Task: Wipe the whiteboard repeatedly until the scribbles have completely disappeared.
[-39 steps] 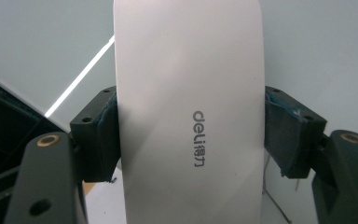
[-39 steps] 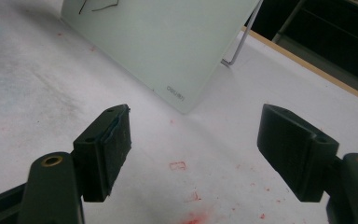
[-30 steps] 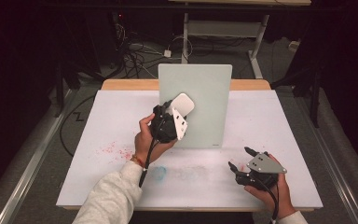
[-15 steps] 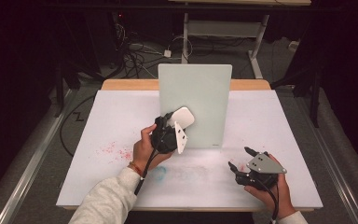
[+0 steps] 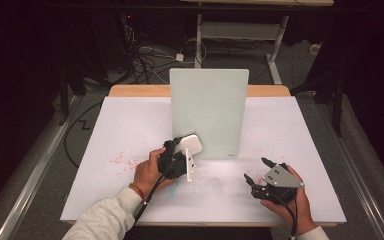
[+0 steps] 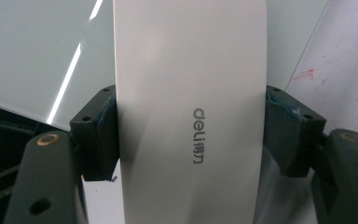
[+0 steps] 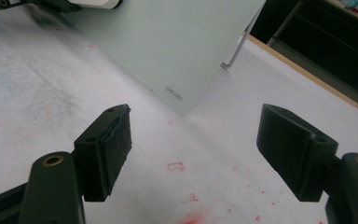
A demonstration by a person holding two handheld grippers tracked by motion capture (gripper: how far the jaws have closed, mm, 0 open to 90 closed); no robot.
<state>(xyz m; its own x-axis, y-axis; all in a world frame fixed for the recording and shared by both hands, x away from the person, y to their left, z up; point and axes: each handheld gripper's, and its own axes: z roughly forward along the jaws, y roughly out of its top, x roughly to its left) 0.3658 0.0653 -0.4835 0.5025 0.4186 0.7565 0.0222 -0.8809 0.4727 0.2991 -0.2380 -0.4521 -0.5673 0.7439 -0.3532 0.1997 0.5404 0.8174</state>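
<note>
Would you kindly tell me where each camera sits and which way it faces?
High view: above the person's side, looking forward and down at the table; forearms, hands, both grippers.
Left gripper view: on the left gripper, facing its clamped eraser; own jaws.
Right gripper view: on the right gripper, facing tabletop; open jaws.
All share the board.

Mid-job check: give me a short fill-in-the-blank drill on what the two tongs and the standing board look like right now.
1. The left tongs are shut on a white ____ printed "deli".
2. The right tongs have their jaws ____, with nothing between them.
3. The pale green glass board stands ____ on the white table.
4. Smudges of ____ marker stain the table near the left hand.

Missing words: eraser; open; upright; red
</note>
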